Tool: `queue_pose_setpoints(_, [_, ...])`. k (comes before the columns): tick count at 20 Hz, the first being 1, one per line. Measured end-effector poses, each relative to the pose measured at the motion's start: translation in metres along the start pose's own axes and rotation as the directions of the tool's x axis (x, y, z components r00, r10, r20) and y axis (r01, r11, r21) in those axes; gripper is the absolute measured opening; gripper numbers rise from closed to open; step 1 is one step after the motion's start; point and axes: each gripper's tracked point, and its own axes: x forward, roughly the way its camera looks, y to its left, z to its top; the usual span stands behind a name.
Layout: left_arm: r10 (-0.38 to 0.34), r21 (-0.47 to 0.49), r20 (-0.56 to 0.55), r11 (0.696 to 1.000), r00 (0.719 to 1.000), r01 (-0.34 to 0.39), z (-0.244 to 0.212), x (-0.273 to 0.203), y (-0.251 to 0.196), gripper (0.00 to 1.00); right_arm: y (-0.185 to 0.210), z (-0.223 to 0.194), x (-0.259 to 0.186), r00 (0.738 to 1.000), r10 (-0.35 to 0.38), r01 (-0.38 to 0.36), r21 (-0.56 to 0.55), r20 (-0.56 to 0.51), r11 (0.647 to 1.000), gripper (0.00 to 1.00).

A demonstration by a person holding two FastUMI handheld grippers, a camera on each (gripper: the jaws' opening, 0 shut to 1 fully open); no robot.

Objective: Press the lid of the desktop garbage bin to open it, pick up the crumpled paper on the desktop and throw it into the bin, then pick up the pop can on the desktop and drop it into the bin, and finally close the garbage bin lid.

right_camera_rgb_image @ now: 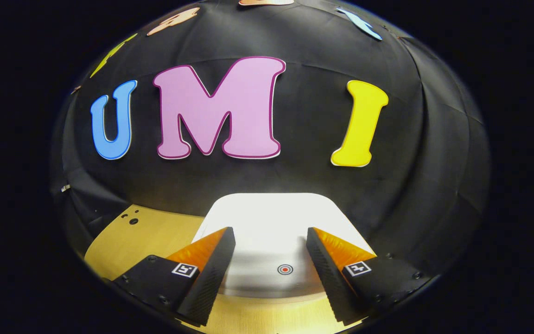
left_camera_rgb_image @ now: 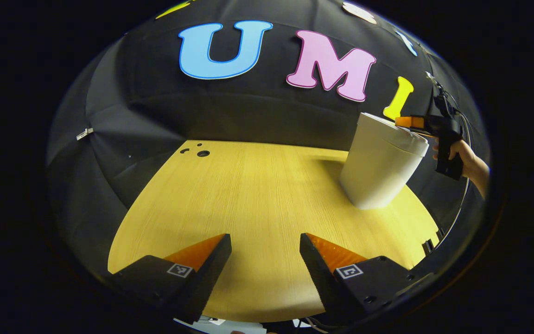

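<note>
The white garbage bin stands on the right side of the wooden desktop, its lid down. In the left gripper view my left gripper hangs open over the near part of the desk, nothing between its fingers. The right gripper, held by a hand, reaches over the bin's top from the right. In the right gripper view my right gripper is open just above the flat white lid. A small red ring mark on the lid lies between its fingers.
The black cloth wall rises close behind the desk and bin. A few small dark holes mark the desk's far left corner. Bare wood stretches from my left gripper to the bin.
</note>
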Motion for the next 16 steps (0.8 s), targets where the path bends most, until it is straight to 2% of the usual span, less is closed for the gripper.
queue_pose_setpoints(4, [-0.007, 0.018, 0.011, 1.000, 1.000, 0.006, 0.006, -0.001, -0.006, 0.96, 0.002, -0.002, 0.000, 0.996, 0.054, -0.056, 0.027, 0.069, 0.998, 1.00])
queue_pose_setpoints(6, [-0.015, 0.020, 0.020, 1.000, 1.000, 0.015, 0.010, -0.001, -0.010, 0.96, 0.001, -0.005, 0.000, 0.996, 0.054, -0.052, -0.026, 0.075, 0.998, 0.99])
queue_pose_setpoints(8, [-0.022, 0.028, 0.030, 0.999, 0.999, 0.021, 0.016, 0.000, -0.014, 0.96, 0.002, 0.003, 0.000, 0.994, 0.054, -0.055, 0.002, 0.094, 0.999, 0.99])
queue_pose_setpoints(10, [-0.026, 0.039, 0.050, 0.999, 0.998, 0.024, 0.024, 0.000, -0.016, 0.96, 0.001, 0.006, -0.001, 0.997, 0.052, -0.053, 0.031, 0.052, 0.998, 0.98])
queue_pose_setpoints(12, [-0.029, 0.040, 0.079, 0.999, 0.996, 0.026, 0.034, -0.005, -0.018, 0.96, -0.005, 0.009, -0.003, 1.000, 0.030, -0.030, 0.013, 0.007, 0.999, 0.97])
queue_pose_setpoints(16, [0.003, -0.010, 0.179, 1.000, 0.984, -0.001, 0.067, -0.024, -0.014, 0.96, 0.009, 0.052, -0.035, 0.995, 0.037, -0.037, -0.002, 0.088, 0.999, 0.98])
